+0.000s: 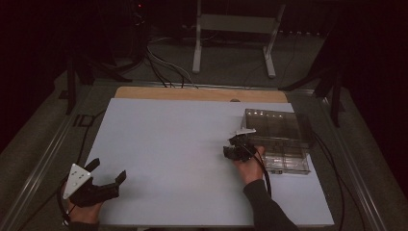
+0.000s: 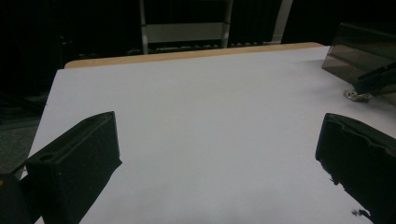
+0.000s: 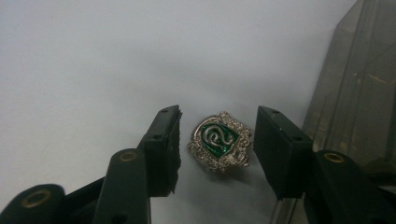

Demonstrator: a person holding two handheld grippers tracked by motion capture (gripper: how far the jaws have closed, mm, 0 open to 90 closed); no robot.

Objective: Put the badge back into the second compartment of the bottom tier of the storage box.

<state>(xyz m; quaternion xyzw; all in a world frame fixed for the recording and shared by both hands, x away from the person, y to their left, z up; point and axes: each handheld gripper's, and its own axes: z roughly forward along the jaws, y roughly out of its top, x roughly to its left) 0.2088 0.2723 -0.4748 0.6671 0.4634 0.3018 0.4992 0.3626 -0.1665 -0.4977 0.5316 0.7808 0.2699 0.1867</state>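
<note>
- The right gripper (image 3: 217,144) has its 2 jaws spread around a small silver crest badge (image 3: 219,147) with a green enamel centre and a coiled snake on it. Each jaw stands a little clear of the badge's edges, so it has hold of nothing yet.
- The badge lies flat on the white table sheet (image 1: 183,144), just beside the near left corner of the clear compartment box (image 1: 276,132).
- My worry is the badge's flatness: if the jaws close above its rim they could skate over the top and pinch only air, or tip it up on edge.
- The ornate edge is uneven, so a squeeze on 2 scroll tips might let it twist out or flick away across the smooth sheet.
- The box wall sits close to the jaw on that side. A slight drift that way could knock the box or block the jaw from closing squarely.
- The left gripper (image 1: 107,171) rests near the sheet's front left corner, well apart from the box. Its jaws gape wide and hold nothing, so I see no risk from it.
</note>
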